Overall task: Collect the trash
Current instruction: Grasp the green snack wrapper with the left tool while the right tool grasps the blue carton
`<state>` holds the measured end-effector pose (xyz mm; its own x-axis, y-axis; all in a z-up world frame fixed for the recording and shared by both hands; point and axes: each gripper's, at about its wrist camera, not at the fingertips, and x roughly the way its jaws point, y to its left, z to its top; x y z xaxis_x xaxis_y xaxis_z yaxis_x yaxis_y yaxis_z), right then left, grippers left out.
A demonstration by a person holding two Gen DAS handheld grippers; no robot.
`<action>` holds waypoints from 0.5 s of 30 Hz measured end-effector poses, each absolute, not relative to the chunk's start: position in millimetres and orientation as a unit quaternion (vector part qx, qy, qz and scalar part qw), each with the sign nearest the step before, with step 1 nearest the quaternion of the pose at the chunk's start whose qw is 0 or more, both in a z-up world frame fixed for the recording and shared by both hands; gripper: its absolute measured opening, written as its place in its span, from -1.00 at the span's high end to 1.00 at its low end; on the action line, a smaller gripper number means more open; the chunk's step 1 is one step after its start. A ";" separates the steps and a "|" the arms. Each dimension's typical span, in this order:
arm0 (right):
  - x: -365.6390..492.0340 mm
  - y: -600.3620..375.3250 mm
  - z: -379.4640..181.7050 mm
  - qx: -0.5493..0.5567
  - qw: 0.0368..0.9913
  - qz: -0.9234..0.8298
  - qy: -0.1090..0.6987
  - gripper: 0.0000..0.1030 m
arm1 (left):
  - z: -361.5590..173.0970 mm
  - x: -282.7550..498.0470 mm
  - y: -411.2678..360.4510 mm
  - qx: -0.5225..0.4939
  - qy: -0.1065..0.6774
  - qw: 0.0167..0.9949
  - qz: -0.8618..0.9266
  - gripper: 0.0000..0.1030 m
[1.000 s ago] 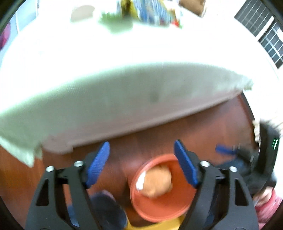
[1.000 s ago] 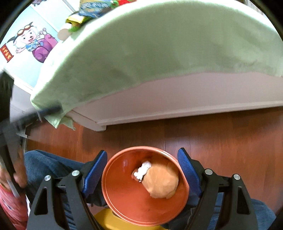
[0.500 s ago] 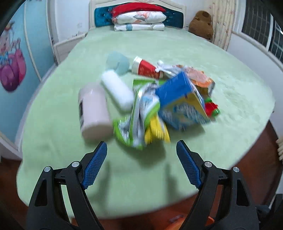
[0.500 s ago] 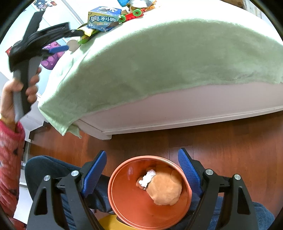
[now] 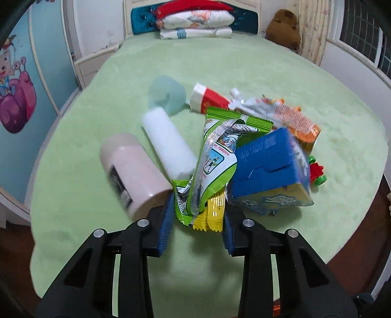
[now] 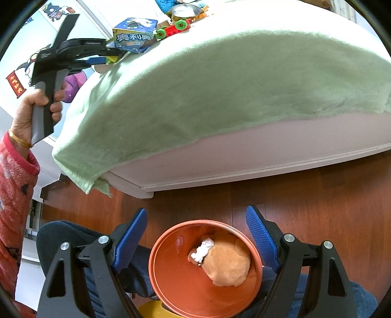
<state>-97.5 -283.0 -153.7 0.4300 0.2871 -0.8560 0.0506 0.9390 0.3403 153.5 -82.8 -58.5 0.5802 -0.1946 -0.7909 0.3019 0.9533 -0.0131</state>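
A pile of trash lies on the green bed (image 5: 244,73): a green snack wrapper (image 5: 212,161), yellow wrappers (image 5: 215,210), a blue box (image 5: 268,171), a pink bottle (image 5: 134,171), a white roll (image 5: 168,141) and a red-and-white tube (image 5: 207,100). My left gripper (image 5: 198,220) has its jaws partly closed around the lower ends of the green and yellow wrappers. My right gripper (image 6: 195,234) is open above an orange bin (image 6: 171,281) that holds an orange lump and white paper (image 6: 202,249). The left gripper also shows in the right wrist view (image 6: 97,58).
Pillows (image 5: 195,22) and a brown plush toy (image 5: 283,27) sit at the bed's head. A red toy car (image 5: 317,171) lies by the blue box. The wooden floor (image 6: 305,195) lies below the bed's edge, with my legs beside the bin.
My left gripper rose from the bin to the bed top, moved into the pile and narrowed its jaws around the wrappers. The right gripper stayed over the bin.
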 end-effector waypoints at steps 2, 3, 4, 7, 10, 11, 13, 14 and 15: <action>-94.8 -280.8 -151.5 0.159 0.832 0.075 0.527 -0.57 | -50.1 150.8 -77.6 0.056 0.426 0.892 -0.139 0.37; -93.3 -279.3 -150.1 0.158 0.832 0.079 0.526 -0.57 | -46.8 149.7 -74.6 0.055 0.421 0.895 -0.137 0.38; -90.5 -275.9 -146.5 0.154 0.834 0.085 0.523 -0.57 | -41.7 147.7 -71.2 0.054 0.413 0.900 -0.132 0.38; -80.1 -264.6 -129.0 0.138 0.849 0.102 0.500 -0.57 | -28.6 140.6 -62.7 0.044 0.397 0.907 -0.136 0.38; -62.9 -253.9 -105.5 0.121 0.867 0.114 0.470 -0.62 | -10.1 128.5 -49.9 0.032 0.380 0.914 -0.142 0.38; -53.4 -249.8 -95.2 0.110 0.876 0.114 0.456 -0.62 | -4.0 123.3 -44.4 0.028 0.374 0.916 -0.142 0.38; -37.9 -244.5 -80.4 0.097 0.886 0.117 0.437 -0.62 | 6.3 113.3 -32.8 0.015 0.363 0.920 -0.146 0.38; -28.5 -241.9 -73.1 0.093 0.891 0.118 0.429 -0.62 | 10.1 108.5 -26.5 0.012 0.358 0.922 -0.145 0.38; -13.5 -237.2 -62.2 0.090 0.896 0.124 0.416 -0.65 | 14.0 100.3 -18.5 0.009 0.352 0.925 -0.143 0.38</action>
<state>-13.5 -237.2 -62.2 0.6222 0.2976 -0.7241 -0.1478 0.9529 0.2647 100.3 -18.5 14.0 0.7104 -0.2586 -0.6545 0.2714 0.9588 -0.0843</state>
